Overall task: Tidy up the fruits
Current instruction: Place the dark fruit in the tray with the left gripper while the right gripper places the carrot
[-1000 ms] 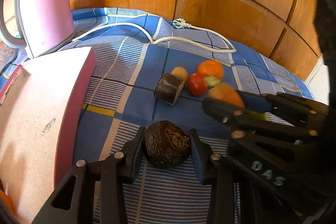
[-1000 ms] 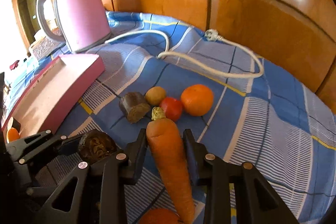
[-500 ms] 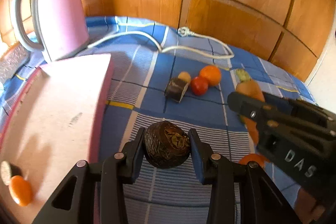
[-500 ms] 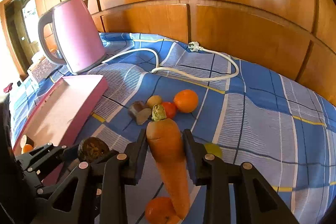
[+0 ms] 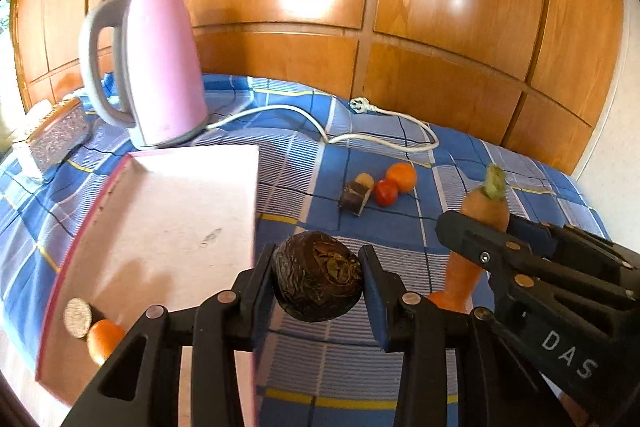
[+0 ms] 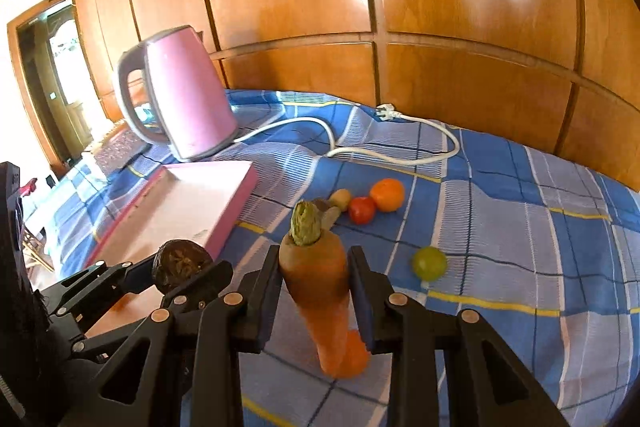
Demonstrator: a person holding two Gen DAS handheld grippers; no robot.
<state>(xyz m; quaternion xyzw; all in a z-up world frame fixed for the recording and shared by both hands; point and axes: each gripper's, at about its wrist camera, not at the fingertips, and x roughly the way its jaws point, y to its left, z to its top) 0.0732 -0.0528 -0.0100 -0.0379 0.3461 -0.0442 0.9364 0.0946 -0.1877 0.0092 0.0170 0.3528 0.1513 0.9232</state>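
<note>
My left gripper (image 5: 318, 279) is shut on a dark brown, rough round fruit (image 5: 318, 277), held in the air over the right edge of the pink tray (image 5: 168, 227). The jaws of my right gripper (image 6: 314, 279) are closing on the carrot (image 6: 320, 287) between them, its green stub pointing up and away. A small orange fruit (image 5: 105, 341) and a cut dark piece (image 5: 78, 317) lie at the tray's near end. On the blue checked cloth beyond lie an orange (image 5: 401, 177), a red tomato (image 5: 386, 192), a dark cut chunk (image 5: 354, 197) and a small yellowish fruit (image 5: 365, 179).
A green fruit (image 6: 429, 263) lies right of the carrot, and another orange fruit (image 6: 358, 347) lies under its tip. A pink kettle (image 5: 160, 67) stands behind the tray, its white cord (image 5: 380, 139) running across the cloth. A glittery box (image 5: 56, 139) sits far left. A wooden panel wall closes the back.
Both grippers have risen and drawn back with the dark fruit and the carrot. More of the tray shows, including its near end with the small orange fruit.
</note>
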